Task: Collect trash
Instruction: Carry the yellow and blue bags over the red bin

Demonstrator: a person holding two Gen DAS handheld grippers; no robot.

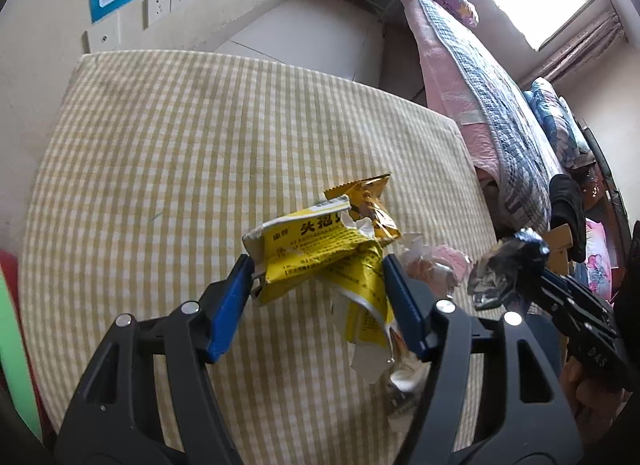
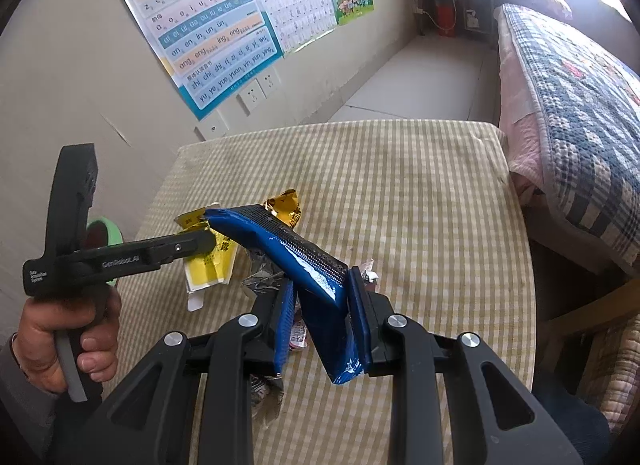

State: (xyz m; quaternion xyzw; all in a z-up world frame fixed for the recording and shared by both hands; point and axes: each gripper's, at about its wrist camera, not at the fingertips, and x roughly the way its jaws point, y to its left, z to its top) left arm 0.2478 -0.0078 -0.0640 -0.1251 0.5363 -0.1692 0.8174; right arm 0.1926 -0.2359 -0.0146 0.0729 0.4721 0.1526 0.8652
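Note:
A crumpled yellow packet [image 1: 320, 253] with black print lies between the fingers of my left gripper [image 1: 316, 269], above the checked tablecloth [image 1: 160, 145]; the jaws touch its two sides. A gold wrapper [image 1: 372, 205] lies just behind it. My right gripper [image 2: 320, 289] is shut on a blue snack wrapper [image 2: 296, 261] and holds it above the table; it also shows in the left wrist view [image 1: 504, 265]. Silver foil [image 2: 260, 277] and a pink-white wrapper [image 1: 436, 265] lie on the cloth under it. The left gripper shows in the right wrist view [image 2: 200, 241].
A green bin [image 2: 104, 233] stands left of the table by the wall. A bed with a patchwork quilt [image 2: 580, 125] runs along the right side. The wall with posters [image 2: 208, 33] is behind the table.

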